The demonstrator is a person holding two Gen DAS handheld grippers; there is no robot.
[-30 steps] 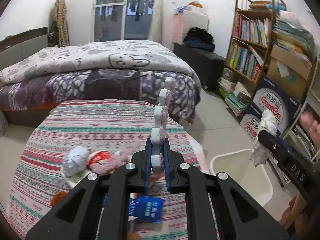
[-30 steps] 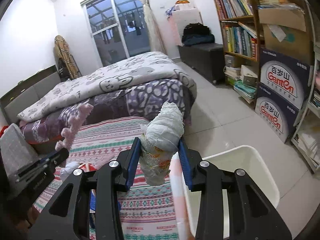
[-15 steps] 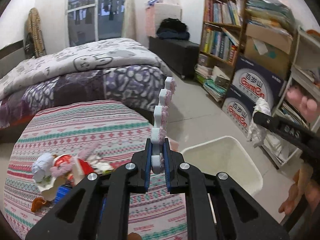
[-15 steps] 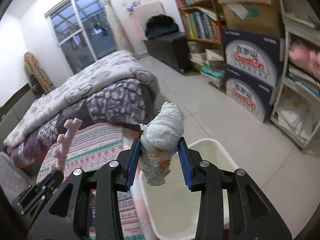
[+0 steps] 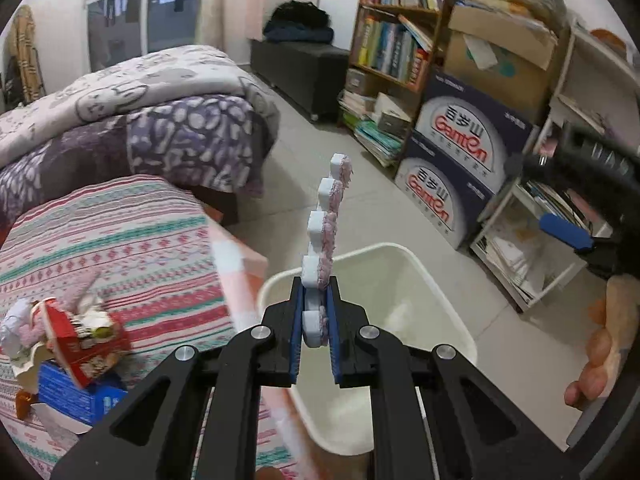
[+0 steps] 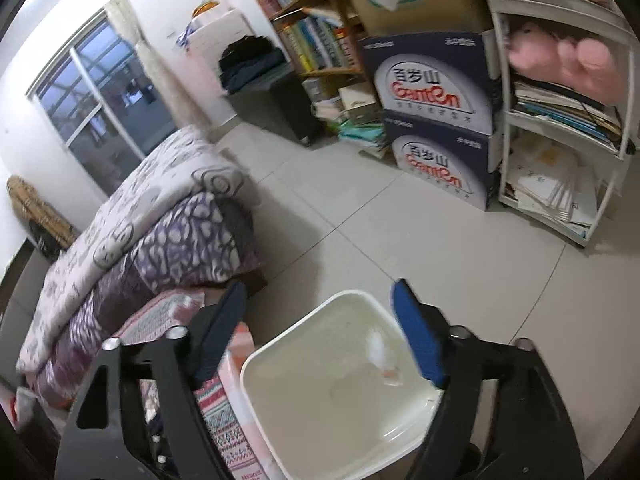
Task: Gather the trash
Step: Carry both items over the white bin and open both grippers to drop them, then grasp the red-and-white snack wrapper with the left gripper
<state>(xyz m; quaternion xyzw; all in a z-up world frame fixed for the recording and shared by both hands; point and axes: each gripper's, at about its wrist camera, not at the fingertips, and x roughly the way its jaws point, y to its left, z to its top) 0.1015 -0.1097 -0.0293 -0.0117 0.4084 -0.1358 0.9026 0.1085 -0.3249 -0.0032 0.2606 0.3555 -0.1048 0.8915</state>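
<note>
- The left gripper [image 5: 314,332] has its jaws closed tight on the lower end of a scalloped white-and-pink foam strip [image 5: 326,236], which stands upright out of the blue pads [image 5: 295,336].
- The strip's held end sits above the near rim of a white plastic bin [image 5: 424,268] on the floor.
- The right gripper [image 6: 320,332] has its jaws spread wide with nothing between the blue pads [image 6: 416,340].
- It hangs directly over the same bin [image 6: 256,380], looking down into it.
- A pale, blurred wad of trash [image 6: 382,356] lies inside the bin near its far right wall; its details cannot be made out.
- In the left wrist view the right gripper [image 5: 576,208] shows at the right edge, with the person's hand [image 5: 600,344] below it.
- To the left of the bin is a surface [image 5: 120,236] covered in a striped red, teal and white cloth, its corner touching or just beside the bin.
- On that surface, at the left, lies a pile of trash: a red instant-noodle cup [image 5: 80,340] on its side, resting on a blue carton [image 5: 76,396], with crumpled white paper [image 5: 12,320] beside it.
- Beyond the surface is a bed [image 5: 132,112] with a purple and grey patterned quilt.
- Against the far wall are stacked blue GanTen cartons [image 5: 460,168], a wooden bookshelf [image 5: 396,36] and a white shelf unit [image 6: 560,128].
</note>
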